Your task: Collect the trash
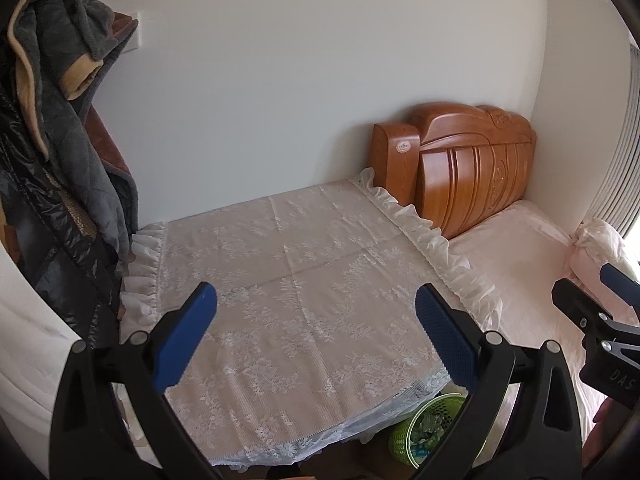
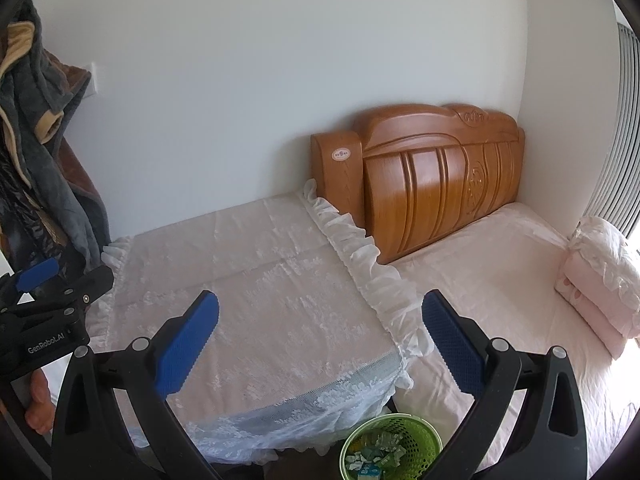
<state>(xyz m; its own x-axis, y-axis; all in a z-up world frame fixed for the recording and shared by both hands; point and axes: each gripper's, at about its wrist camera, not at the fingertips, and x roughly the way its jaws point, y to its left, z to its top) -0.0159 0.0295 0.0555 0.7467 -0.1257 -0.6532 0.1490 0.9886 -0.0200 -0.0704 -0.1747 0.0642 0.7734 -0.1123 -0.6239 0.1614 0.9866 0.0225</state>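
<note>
Left wrist view. Left gripper held above a table draped in white lace cloth, jaws spread wide, nothing between the blue pads. Table top bare. Green bin on the floor beneath the table's near right corner, partly hidden by the lace hem and the right finger; crumpled trash inside. Right gripper entering at the right edge over the bed; too little of it visible here to tell its state. Wooden headboard against the white wall past the table's far right corner. Clothes hanging at the table's left edge.

Right wrist view. Right gripper over the table's right edge, fingers far apart, empty. Bin in the gap between table and bed, below the table's near right corner, open top facing up, paper scraps and trash within. Left gripper at the left edge, a hand below it. Folded pink quilt at the bed's far right edge.
</note>
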